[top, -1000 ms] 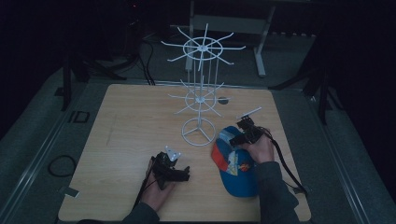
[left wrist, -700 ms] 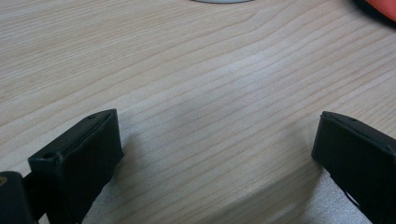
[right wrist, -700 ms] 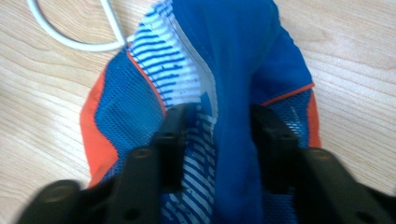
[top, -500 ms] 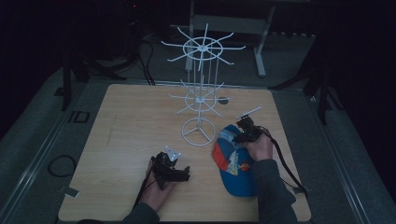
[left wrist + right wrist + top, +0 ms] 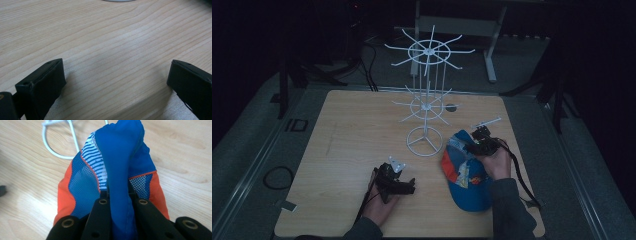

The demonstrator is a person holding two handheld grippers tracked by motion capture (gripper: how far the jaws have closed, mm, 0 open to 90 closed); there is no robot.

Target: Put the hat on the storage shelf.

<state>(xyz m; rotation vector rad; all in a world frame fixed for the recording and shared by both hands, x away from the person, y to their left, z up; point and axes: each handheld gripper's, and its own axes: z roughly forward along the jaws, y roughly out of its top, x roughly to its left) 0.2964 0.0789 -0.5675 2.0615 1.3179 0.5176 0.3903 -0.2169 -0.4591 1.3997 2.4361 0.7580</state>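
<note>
Our right gripper [image 5: 119, 195] now has its jaws closed on a fold of the blue and orange cap [image 5: 464, 172], where a second ago they stood open. We have raised the pinched part a little, so the cap bunches up beside the white rack [image 5: 424, 107].

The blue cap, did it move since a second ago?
Yes. The blue cap, pinched by the right gripper, has tipped up at its far end, a little nearer the white rack's base ring.
</note>
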